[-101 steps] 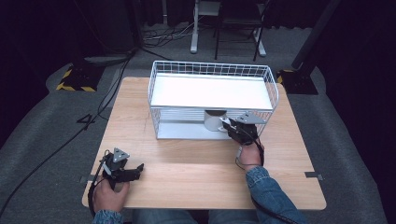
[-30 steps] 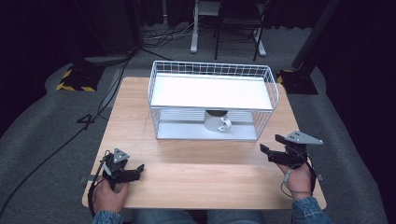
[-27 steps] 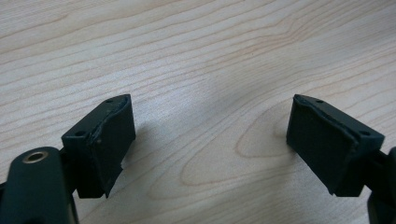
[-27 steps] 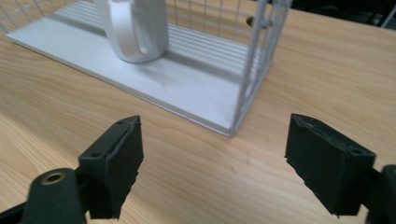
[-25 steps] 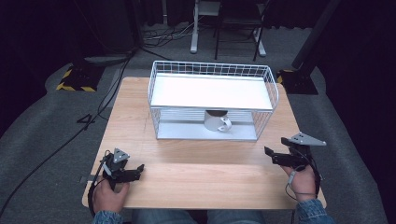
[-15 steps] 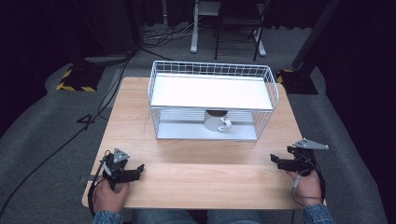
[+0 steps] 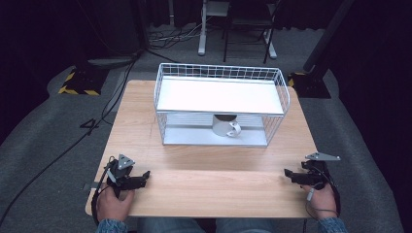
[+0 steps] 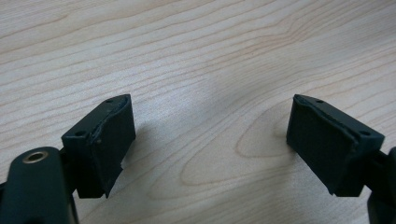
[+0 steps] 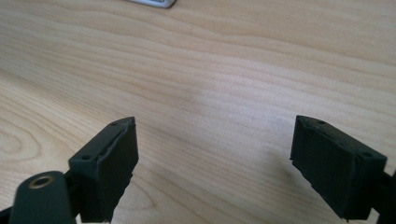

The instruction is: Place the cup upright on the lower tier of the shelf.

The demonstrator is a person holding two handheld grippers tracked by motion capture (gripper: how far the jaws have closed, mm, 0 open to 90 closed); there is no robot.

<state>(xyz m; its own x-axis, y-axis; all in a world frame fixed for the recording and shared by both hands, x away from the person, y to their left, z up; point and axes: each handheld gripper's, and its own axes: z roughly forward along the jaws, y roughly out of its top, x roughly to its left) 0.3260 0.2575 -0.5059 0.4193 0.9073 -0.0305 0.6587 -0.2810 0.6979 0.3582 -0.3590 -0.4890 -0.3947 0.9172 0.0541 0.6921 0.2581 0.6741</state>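
Gleaming metal mug point(image 7: 226, 126) inside wire basket point(image 7: 221, 104)

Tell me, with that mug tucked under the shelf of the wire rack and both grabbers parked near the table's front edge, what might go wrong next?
The metal mug sits on the lower level of the wire rack, close under the white shelf. Reaching in, a gripper could bump the wires or the shelf. The right gripper rests near the table corner, so its trailing cable might catch the edge. Both grippers, the left gripper too, are open and hold nothing.
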